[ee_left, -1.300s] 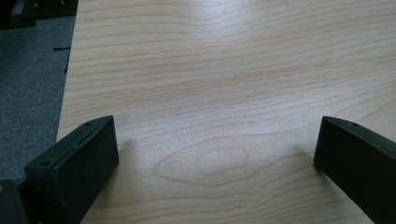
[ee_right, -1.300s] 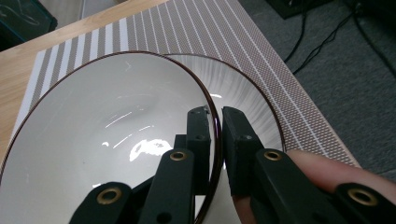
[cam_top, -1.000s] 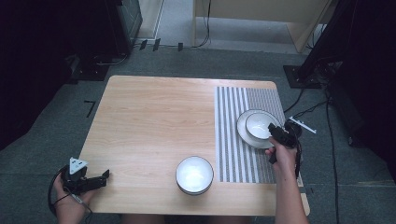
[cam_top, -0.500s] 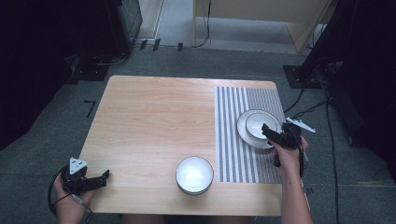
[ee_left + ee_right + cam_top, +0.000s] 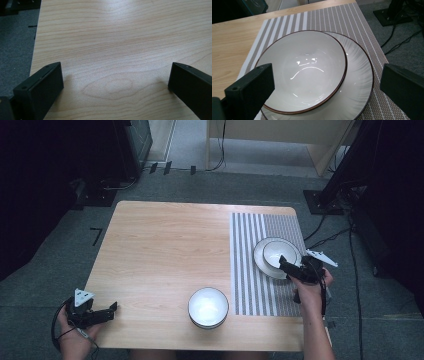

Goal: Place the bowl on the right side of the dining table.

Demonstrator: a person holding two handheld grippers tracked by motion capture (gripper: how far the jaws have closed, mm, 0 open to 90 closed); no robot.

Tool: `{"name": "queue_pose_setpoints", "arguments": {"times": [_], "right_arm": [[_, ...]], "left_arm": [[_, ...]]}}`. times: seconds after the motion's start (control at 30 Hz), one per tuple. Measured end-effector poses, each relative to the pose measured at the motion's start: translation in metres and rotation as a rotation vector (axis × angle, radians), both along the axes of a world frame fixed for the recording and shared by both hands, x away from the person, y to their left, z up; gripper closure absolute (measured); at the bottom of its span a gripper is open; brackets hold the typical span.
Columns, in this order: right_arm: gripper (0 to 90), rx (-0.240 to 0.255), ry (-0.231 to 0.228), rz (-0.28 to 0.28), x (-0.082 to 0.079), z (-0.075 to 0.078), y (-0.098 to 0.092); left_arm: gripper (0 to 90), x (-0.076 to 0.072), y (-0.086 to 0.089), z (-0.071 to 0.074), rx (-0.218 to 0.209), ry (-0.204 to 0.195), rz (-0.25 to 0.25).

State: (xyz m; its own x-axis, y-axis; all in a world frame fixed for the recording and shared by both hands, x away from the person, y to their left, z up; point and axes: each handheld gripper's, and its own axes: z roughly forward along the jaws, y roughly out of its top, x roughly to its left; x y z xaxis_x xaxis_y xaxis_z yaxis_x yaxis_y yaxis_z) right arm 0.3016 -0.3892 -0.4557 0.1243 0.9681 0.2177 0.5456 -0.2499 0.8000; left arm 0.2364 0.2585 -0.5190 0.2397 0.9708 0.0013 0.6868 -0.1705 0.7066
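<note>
A white bowl (image 5: 278, 252) with a dark rim sits on a white plate (image 5: 260, 259) on the striped placemat (image 5: 250, 270) at the table's right. My right gripper (image 5: 284, 265) hovers at the plate's near right edge, open. In the right gripper view the bowl (image 5: 304, 70) and plate (image 5: 359, 82) lie between the wide-apart jaws. A second white bowl (image 5: 208, 307) stands near the front edge, mid-table. My left gripper (image 5: 111, 309) rests at the front left corner, open, over bare wood (image 5: 112, 62).
The wooden table (image 5: 165, 250) has open room across its left and middle. Cables (image 5: 325, 235) and a black stand base (image 5: 322, 202) lie on the grey floor to the right. Dark equipment stands at the back left.
My right gripper has moved forward and a little right, closing in on the bowl and plate. The left gripper has stayed put.
</note>
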Motion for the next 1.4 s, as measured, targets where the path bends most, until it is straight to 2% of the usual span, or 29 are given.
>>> {"name": "queue_pose_setpoints", "arguments": {"times": [0.2, 0.33, 0.43, 0.67, 1.1, 1.4], "right_arm": [[0.0, -0.003, -0.017, 0.017, -0.009, 0.003, 0.002], [0.0, -0.008, -0.015, 0.017, -0.014, 0.001, 0.003], [0.0, 0.013, -0.016, 0.023, -0.018, 0.000, 0.003], [0.0, 0.006, -0.012, 0.039, -0.028, 0.000, 0.006], [0.0, -0.010, -0.013, 0.045, -0.044, -0.011, 0.003], [0.0, -0.004, -0.018, 0.061, -0.052, -0.021, 0.001]], "left_arm": [[0.0, 0.000, 0.000, 0.000, 0.000, 0.000, 0.000], [0.0, 0.000, 0.000, 0.000, 0.000, 0.000, 0.000], [0.0, 0.000, 0.000, 0.000, 0.000, 0.000, 0.000], [0.0, 0.000, 0.000, 0.000, 0.000, 0.000, 0.000], [0.0, 0.000, 0.000, 0.000, 0.000, 0.000, 0.000], [0.0, 0.000, 0.000, 0.000, 0.000, 0.001, 0.000]]}}
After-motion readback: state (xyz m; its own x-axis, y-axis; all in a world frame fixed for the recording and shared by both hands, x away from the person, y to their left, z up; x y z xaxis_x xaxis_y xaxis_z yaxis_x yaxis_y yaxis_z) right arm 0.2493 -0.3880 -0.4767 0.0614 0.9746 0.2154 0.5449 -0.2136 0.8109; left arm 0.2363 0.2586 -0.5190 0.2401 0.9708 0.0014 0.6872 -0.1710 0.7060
